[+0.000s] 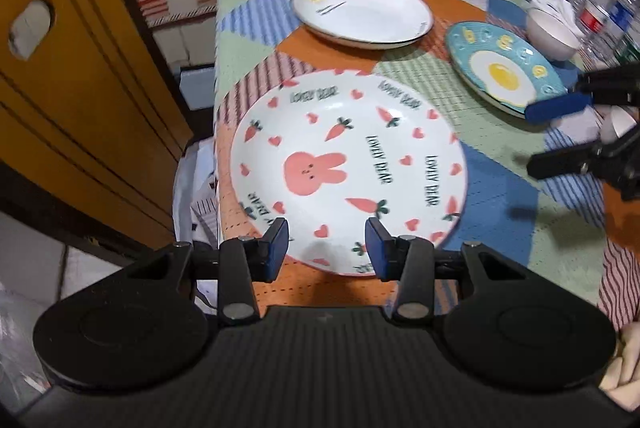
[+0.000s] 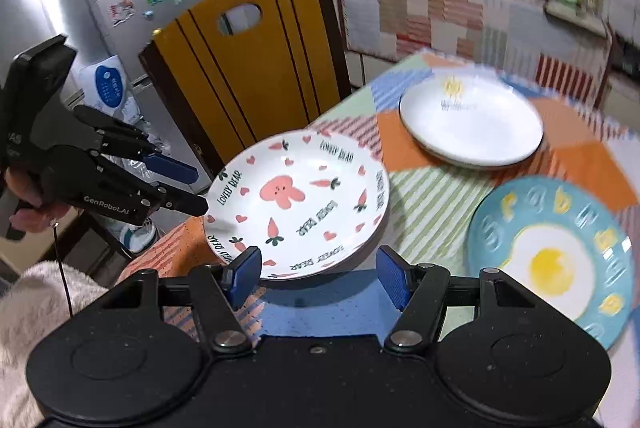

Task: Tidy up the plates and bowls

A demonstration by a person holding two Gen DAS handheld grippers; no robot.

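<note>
Left claw: the left claw [image 1: 326, 242] is gaping wide, holding nothing, hovering at the near rim of the white rabbit-and-carrot ceramic plate [image 1: 348, 171].
Right claw: the right claw [image 2: 320, 276] is spreading wide too, empty, between that plate and the blue fried-egg plate [image 2: 556, 260].
Bench: the patchwork-clothed bench [image 1: 500, 211] is carrying three plates lying apart, the white sun-print plate [image 1: 362, 11] farthest, a small white bowl [image 1: 550, 33] beside the blue one.
Progress: nothing is looking stacked yet; all the gathering is waiting.
</note>
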